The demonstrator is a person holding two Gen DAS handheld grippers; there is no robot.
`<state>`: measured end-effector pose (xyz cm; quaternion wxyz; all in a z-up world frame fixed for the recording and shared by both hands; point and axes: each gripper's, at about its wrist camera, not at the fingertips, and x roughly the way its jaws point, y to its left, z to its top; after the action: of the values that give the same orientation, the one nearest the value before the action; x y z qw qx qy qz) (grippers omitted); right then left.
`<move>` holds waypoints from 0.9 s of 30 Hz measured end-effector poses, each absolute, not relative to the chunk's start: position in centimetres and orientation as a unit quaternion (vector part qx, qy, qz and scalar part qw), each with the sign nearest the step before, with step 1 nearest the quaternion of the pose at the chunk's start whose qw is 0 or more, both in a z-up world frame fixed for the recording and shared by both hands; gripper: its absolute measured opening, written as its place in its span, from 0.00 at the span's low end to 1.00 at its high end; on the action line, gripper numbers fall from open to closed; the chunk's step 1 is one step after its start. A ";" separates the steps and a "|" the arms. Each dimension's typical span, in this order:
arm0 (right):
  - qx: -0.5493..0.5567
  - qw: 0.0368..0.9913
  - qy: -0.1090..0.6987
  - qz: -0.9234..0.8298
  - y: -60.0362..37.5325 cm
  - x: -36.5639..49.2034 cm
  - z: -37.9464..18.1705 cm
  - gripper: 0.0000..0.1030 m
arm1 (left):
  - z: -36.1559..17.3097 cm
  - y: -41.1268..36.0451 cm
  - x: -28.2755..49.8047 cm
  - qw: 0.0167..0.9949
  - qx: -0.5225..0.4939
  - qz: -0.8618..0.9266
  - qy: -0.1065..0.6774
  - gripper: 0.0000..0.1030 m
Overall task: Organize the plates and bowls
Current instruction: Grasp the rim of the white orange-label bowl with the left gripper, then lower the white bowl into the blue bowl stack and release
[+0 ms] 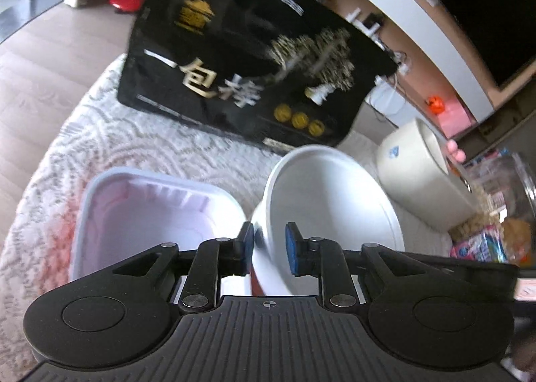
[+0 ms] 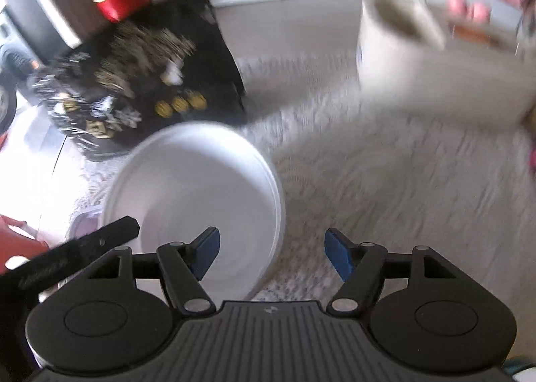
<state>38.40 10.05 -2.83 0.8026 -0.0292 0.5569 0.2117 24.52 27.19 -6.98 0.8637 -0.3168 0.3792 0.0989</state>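
Sprawling over floorboards (image 1: 50,57), pale rug (image 1: 134,147); left claw (image 1: 269,248) astride bowl (image 1: 328,194) rim, grip unclear; right claw (image 2: 272,254) empty, agape.

Each black tool (image 1: 269,249) has ribbed housing, silver pivot screws and blue fingertip pads (image 2: 339,256).

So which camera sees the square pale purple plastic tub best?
The left wrist view. There the square pale purple plastic tub shows its whole open top and ribbed inner walls, sitting left of the round white paper bowl. The right wrist view catches only a blurry corner of it, peeking from behind the bowl.
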 end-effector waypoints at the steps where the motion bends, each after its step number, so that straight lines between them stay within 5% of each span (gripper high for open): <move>1: -0.023 0.799 0.563 0.212 10.0 38.6 -3.4 0.50 | -7.1 26.9 24.7 0.864 -0.311 0.094 0.385 0.23; 4: -0.024 0.789 0.575 0.215 9.9 38.6 -4.3 0.33 | -7.1 26.1 25.0 0.861 -0.306 0.080 0.399 0.22; 27: -0.082 0.859 0.475 0.174 -6.4 27.0 10.6 0.34 | 5.3 10.5 17.4 0.911 -0.207 -0.111 0.339 0.25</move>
<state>26.98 -6.41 10.63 0.8588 -0.0821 0.4751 0.1736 17.43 10.55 5.31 0.9111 -0.2070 0.3386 -0.1113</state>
